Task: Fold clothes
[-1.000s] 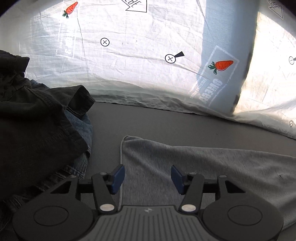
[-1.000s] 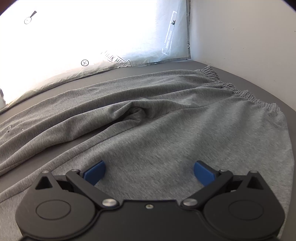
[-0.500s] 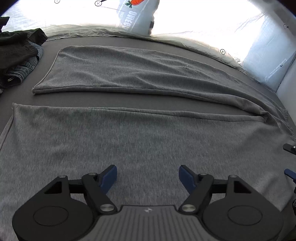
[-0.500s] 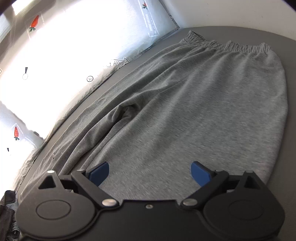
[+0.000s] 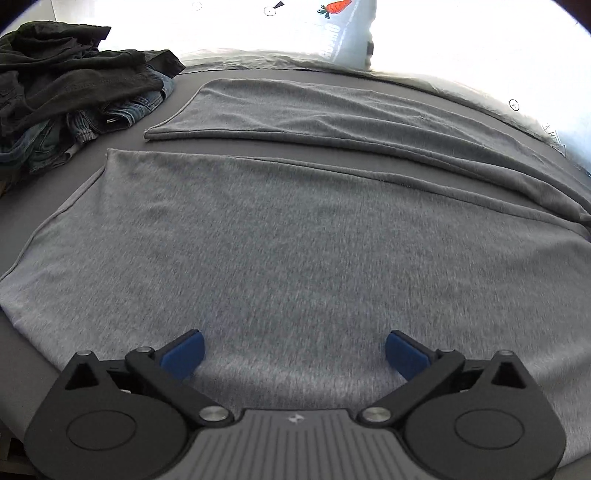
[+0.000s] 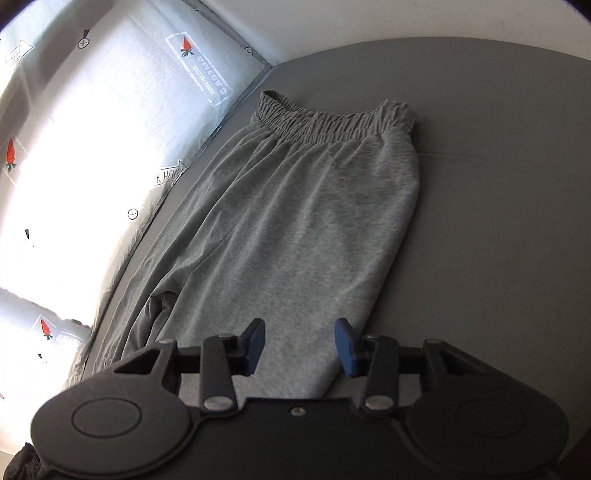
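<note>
Grey sweatpants [image 5: 295,236] lie flat on a dark grey surface, both legs stretched out side by side. In the right wrist view the pants [image 6: 295,229] run away from me to the gathered elastic waistband [image 6: 332,122]. My left gripper [image 5: 294,356] is wide open and empty above the near leg, short of its cuff end. My right gripper [image 6: 300,345] is partly open and empty, hovering over the near edge of the pants around the thigh.
A pile of dark and denim clothes [image 5: 70,92] sits at the far left of the surface. White plastic sheeting with carrot prints [image 6: 74,155] lines the far edge against a bright window. A white wall [image 6: 406,18] rises beyond the waistband end.
Both grippers have pulled back and risen, so more of the pants shows. The left jaws have opened wider; the right jaws have narrowed.
</note>
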`<state>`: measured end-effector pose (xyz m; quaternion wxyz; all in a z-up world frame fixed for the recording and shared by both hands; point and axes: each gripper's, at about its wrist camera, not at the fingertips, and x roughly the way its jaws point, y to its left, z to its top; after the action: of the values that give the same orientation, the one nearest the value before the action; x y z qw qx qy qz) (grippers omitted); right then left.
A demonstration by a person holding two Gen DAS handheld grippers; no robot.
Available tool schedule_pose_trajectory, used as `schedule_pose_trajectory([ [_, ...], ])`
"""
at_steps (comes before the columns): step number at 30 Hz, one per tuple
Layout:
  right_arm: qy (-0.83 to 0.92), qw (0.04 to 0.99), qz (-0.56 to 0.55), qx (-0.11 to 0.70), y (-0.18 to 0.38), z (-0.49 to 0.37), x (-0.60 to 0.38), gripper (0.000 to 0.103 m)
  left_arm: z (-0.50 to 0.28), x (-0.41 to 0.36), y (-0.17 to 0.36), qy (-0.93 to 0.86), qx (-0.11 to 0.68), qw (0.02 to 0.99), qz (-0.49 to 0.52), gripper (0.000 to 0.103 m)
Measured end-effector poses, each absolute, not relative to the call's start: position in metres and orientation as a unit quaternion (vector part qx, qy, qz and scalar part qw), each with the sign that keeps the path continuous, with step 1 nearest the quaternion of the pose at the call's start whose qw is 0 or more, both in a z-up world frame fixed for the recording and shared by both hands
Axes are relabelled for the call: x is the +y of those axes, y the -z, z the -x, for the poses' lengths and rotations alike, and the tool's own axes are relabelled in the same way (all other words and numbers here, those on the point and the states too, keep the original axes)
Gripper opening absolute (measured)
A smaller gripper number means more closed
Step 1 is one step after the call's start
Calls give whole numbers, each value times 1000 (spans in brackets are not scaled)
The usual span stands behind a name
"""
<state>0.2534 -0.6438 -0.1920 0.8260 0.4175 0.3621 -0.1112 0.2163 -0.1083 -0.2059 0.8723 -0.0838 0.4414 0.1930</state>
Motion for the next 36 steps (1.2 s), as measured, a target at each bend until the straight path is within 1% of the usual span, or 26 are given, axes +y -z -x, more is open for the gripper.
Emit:
schedule_pose_trajectory([
  [5,106,821,-412,382,200,-262,-680,44,-204,-118,211,-214,400,888,81,103],
  [9,98,825,-393,394,197,-273,-695,45,-200,-128,212,-250,382,885,90,103],
  [12,95,813,-415,398,201,-276,-708,44,-197,-135,214,-278,371,881,98,103],
  [16,92,784,-473,391,209,-277,-720,46,-196,-142,215,-309,361,873,108,103],
  [18,86,769,-499,390,214,-279,-725,43,-197,-142,215,-317,361,870,112,103],
  [20,79,744,-536,390,223,-279,-730,22,-197,-141,214,-317,364,868,114,103],
  [21,75,723,-566,389,230,-279,-731,21,-198,-140,214,-316,366,867,115,103],
  [23,77,712,-582,385,237,-277,-729,11,-199,-139,213,-314,372,866,116,103],
  [31,98,764,-482,417,215,-291,-705,9,-203,-135,210,-309,390,859,123,103],
  [35,111,799,-400,435,204,-300,-686,0,-208,-126,206,-290,412,854,130,103],
  [36,114,807,-377,440,201,-302,-681,0,-208,-124,205,-284,416,854,130,103],
])
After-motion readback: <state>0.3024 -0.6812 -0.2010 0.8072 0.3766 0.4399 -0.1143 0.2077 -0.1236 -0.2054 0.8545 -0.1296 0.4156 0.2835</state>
